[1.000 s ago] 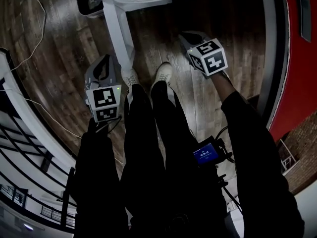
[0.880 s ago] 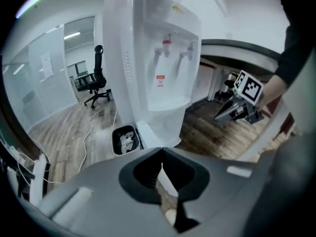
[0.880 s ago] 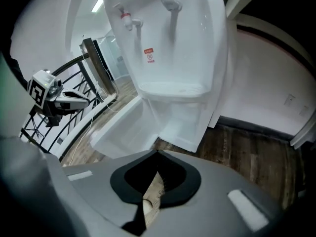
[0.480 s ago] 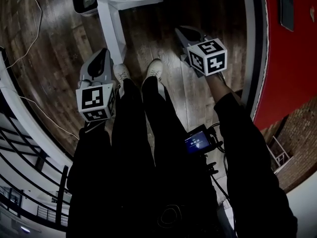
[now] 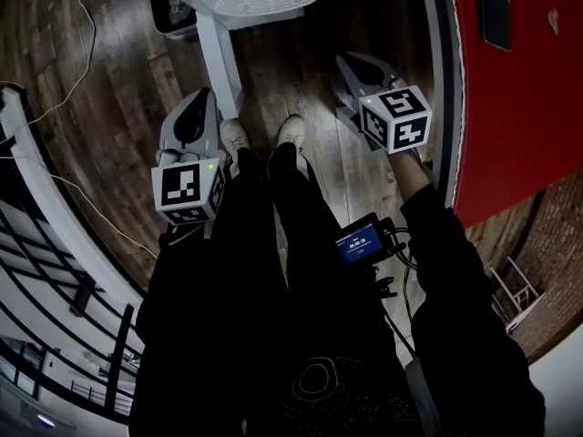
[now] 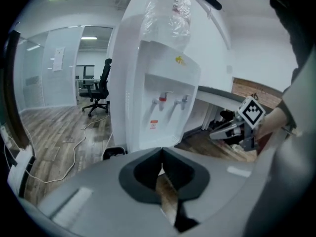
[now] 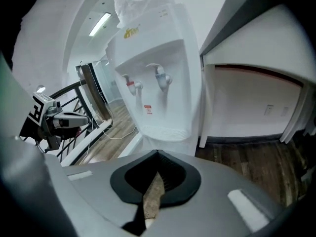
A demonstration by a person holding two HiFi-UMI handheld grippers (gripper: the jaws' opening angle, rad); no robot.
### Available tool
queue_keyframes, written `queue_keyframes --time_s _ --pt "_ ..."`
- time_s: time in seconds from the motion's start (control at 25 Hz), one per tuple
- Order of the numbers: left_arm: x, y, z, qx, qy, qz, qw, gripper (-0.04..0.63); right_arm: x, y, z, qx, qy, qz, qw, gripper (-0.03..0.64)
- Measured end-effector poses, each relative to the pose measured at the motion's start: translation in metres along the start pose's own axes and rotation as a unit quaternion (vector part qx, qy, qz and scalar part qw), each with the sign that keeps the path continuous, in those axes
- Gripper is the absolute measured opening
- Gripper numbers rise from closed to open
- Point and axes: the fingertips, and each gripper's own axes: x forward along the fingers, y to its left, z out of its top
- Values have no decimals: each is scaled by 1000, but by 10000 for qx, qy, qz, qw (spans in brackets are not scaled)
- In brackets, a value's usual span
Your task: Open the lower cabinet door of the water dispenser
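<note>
The white water dispenser (image 6: 163, 83) is seen standing right in front on the wooden floor (image 5: 109, 80), taps turned toward both grippers. The left gripper (image 6: 161, 153) is held in the air with its fingers (image 6: 143, 172) pressed together and nothing caught between them. Same deal with the right gripper (image 7: 157, 154): fingers closed, nothing held. Both are kept clear of the dispenser, one on either side of the person's shoes (image 5: 291, 133). The lower cabinet door is mostly blocked from view by the gripper bodies.
</note>
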Motion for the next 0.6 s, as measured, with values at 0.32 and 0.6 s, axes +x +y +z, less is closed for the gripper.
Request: queue_keyframes --time_s 0.32,0.6 --pt "-32 11 54 -228 -365 143 9990 6 -36 24 35 149 -422 -180 9988 0" --pt "-70 14 97 -198 -516 195 9983 6 -86 32 60 405 -646 -449 9961 0"
